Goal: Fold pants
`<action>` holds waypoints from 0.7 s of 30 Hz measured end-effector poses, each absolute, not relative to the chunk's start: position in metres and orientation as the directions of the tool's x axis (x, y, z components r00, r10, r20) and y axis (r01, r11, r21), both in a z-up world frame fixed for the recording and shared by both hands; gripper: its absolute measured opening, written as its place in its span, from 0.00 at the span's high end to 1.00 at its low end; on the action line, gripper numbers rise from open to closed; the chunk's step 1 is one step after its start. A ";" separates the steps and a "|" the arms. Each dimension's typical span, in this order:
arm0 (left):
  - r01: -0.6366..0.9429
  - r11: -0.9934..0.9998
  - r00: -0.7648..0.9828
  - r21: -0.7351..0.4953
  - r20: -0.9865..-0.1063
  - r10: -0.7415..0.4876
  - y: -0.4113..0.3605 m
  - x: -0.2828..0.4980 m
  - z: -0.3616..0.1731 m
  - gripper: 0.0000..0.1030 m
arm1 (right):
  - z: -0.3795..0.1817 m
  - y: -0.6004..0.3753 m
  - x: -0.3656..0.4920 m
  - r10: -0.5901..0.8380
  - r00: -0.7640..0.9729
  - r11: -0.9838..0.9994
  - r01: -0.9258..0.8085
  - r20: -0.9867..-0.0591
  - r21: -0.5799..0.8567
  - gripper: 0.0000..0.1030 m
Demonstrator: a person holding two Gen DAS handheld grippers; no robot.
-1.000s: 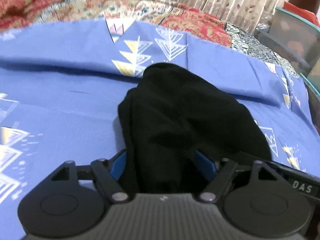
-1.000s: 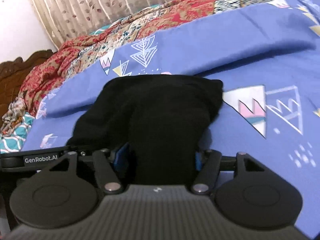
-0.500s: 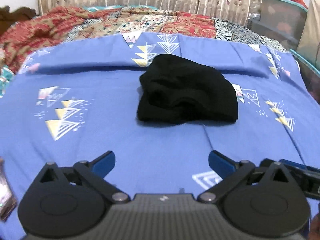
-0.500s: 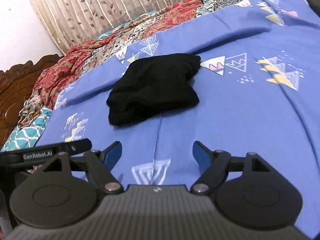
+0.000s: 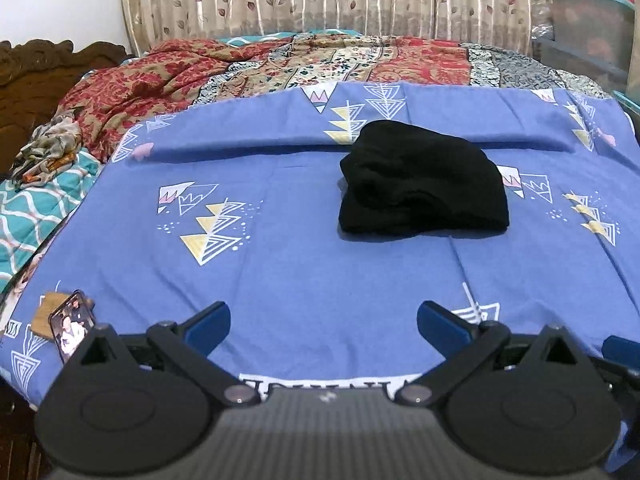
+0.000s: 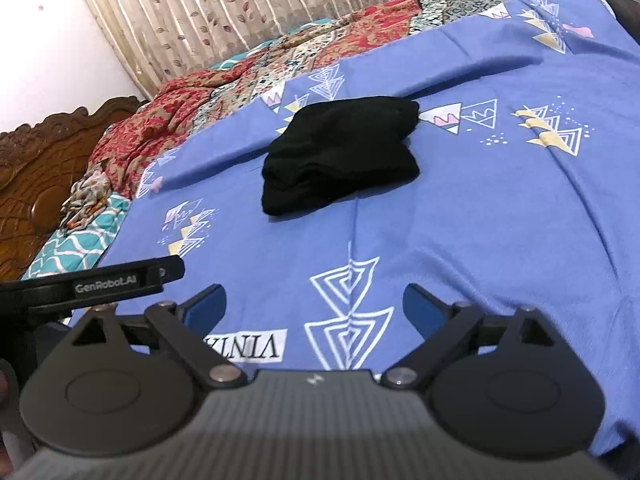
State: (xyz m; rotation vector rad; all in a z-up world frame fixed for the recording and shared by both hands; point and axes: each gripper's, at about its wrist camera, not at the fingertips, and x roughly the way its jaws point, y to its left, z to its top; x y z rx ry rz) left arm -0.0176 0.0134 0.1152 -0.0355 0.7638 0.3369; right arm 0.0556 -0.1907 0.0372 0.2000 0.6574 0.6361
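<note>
The black pants (image 5: 424,190) lie folded in a compact bundle on the blue patterned bedsheet (image 5: 280,264), toward its far middle. They also show in the right wrist view (image 6: 340,156). My left gripper (image 5: 324,322) is open and empty, well back from the pants near the bed's front edge. My right gripper (image 6: 314,306) is open and empty, also well short of the pants. Part of the left gripper's body (image 6: 104,280) shows at the left of the right wrist view.
A red patterned quilt (image 5: 280,64) lies bunched along the far side of the bed. A phone (image 5: 72,326) lies on the sheet's near left corner. A carved wooden headboard (image 6: 36,184) stands at left. Plastic storage bins (image 5: 588,28) stand at far right, with curtains behind.
Both grippers let go of the pants, opened, and pulled back toward the bed's front edge. The pants now lie folded alone on the sheet.
</note>
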 end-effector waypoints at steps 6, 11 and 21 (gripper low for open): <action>-0.305 0.949 0.666 0.084 -0.694 0.276 0.010 -0.022 0.113 0.00 | 0.037 -0.189 0.050 0.612 0.612 0.790 -0.494 -0.501 0.362 0.06; -0.290 0.956 0.662 0.050 -0.711 0.238 0.010 -0.024 0.111 0.00 | 0.037 -0.191 0.047 0.600 0.631 0.800 -0.472 -0.491 0.370 0.06; -0.285 0.958 0.645 0.024 -0.734 0.211 0.007 -0.026 0.104 0.00 | 0.035 -0.196 0.047 0.558 0.656 0.829 -0.422 -0.508 0.366 0.05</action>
